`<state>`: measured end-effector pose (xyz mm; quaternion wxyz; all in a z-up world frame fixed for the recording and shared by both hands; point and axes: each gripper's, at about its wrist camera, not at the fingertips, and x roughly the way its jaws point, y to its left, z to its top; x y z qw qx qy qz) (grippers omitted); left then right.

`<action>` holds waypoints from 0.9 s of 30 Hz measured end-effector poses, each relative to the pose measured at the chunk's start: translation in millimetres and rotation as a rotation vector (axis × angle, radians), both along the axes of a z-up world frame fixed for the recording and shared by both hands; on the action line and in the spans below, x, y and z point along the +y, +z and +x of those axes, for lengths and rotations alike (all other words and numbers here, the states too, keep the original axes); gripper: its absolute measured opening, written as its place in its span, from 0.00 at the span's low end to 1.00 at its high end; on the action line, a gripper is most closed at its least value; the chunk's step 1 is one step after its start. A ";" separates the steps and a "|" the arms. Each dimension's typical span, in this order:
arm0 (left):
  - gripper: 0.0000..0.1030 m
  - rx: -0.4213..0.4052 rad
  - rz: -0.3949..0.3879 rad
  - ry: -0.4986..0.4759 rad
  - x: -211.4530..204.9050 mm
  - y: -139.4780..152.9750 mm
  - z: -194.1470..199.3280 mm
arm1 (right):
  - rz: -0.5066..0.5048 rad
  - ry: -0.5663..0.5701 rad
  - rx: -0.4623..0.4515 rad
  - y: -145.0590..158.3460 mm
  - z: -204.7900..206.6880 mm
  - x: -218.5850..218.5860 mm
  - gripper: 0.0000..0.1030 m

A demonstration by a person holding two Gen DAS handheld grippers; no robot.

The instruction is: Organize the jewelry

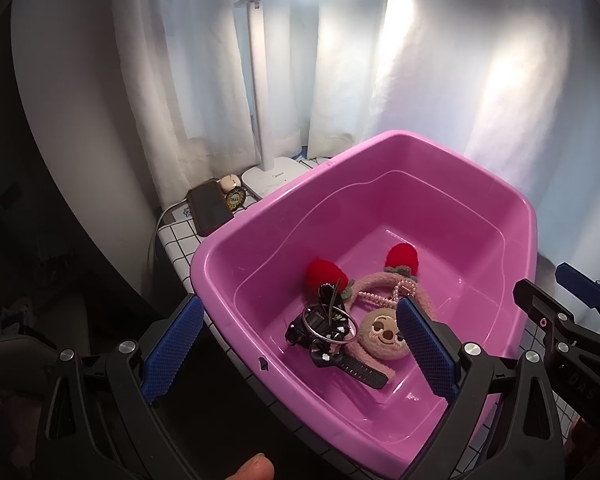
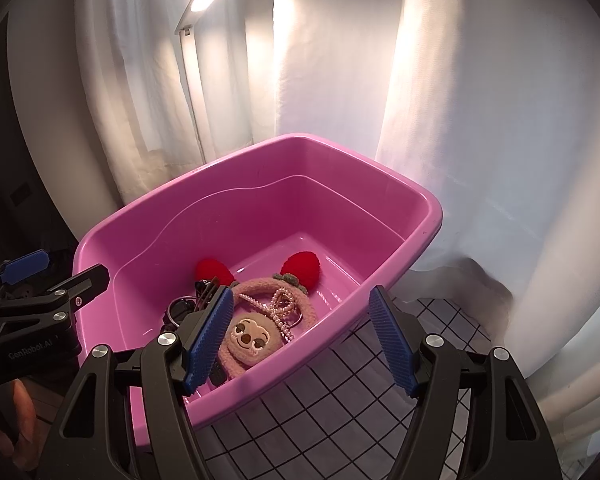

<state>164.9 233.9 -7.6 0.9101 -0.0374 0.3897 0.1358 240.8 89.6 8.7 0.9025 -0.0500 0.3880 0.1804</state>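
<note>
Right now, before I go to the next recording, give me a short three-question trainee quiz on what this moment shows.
1. True or false: the pearl necklace lies on the tiled table, outside the pink tub.
2. Multiple choice: the plush headband has ears of which colour? A) blue B) red C) green
3. Fill in: the left gripper and the right gripper both have their jaws ____, with nothing held.

Key
1. False: it lies in the tub, draped over the headband.
2. B
3. open
</note>
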 end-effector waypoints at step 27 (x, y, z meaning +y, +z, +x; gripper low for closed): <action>0.93 -0.032 0.032 -0.047 -28.1 16.9 -9.0 | 0.018 -0.043 -0.023 13.1 -15.3 -32.2 0.65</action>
